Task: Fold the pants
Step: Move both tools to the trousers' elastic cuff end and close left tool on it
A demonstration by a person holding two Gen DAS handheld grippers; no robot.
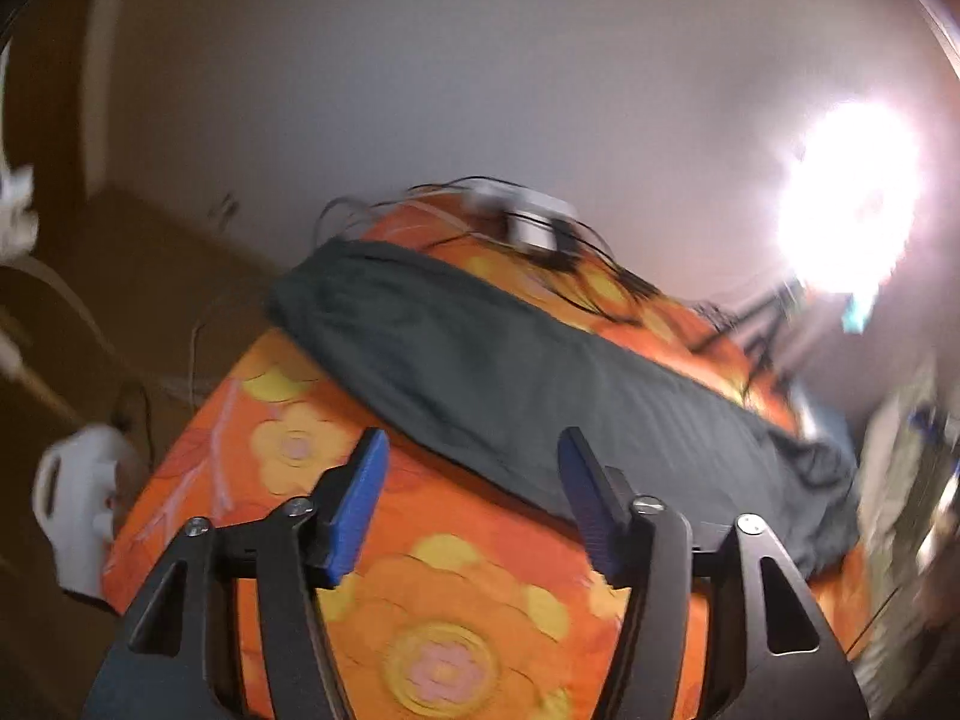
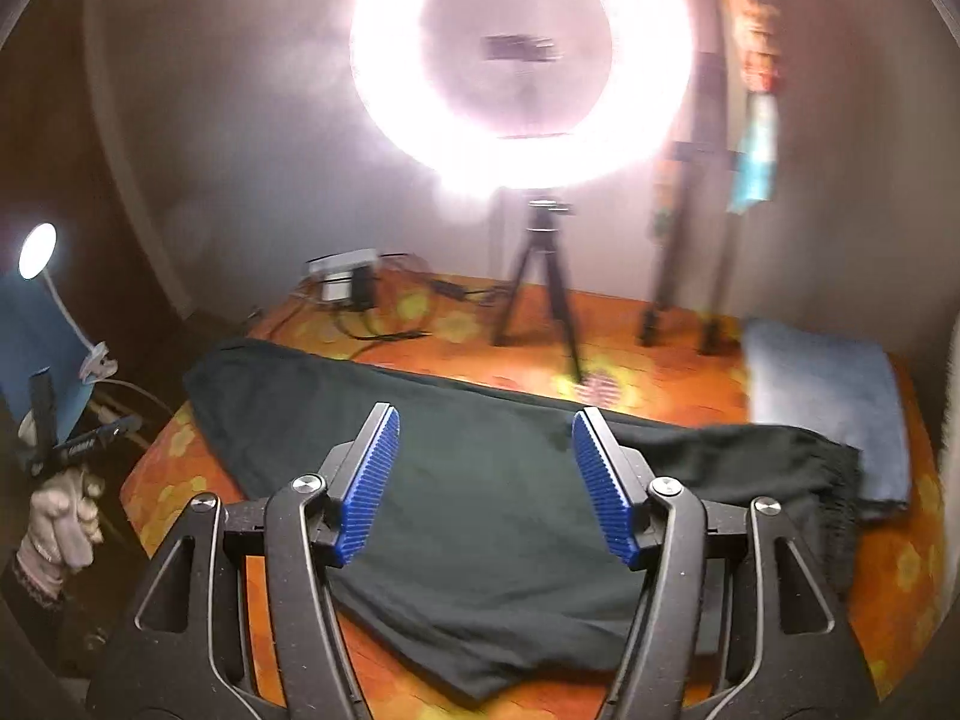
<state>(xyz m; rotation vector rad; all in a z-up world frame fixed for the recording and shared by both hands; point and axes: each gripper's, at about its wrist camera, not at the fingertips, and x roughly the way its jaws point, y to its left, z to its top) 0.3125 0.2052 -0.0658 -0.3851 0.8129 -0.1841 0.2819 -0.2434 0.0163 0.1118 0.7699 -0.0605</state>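
Observation:
Dark green-black pants [image 2: 492,498] lie spread lengthwise across a table with an orange flowered cloth [image 2: 888,600]. In the left wrist view the pants [image 1: 540,384] stretch from far left to near right. My left gripper [image 1: 474,450] is open and empty, above the cloth at the pants' near edge. My right gripper [image 2: 485,426] is open and empty, hovering over the middle of the pants. The left gripper [image 2: 66,450], held by a gloved hand, also shows in the right wrist view beyond the table's left edge.
A folded blue cloth [image 2: 828,408] lies at the right by the pants' end. A ring light on a tripod [image 2: 540,276], a second tripod [image 2: 690,276], and a power strip with cables [image 2: 345,282] stand at the back. A white jug [image 1: 78,516] sits off the table's left.

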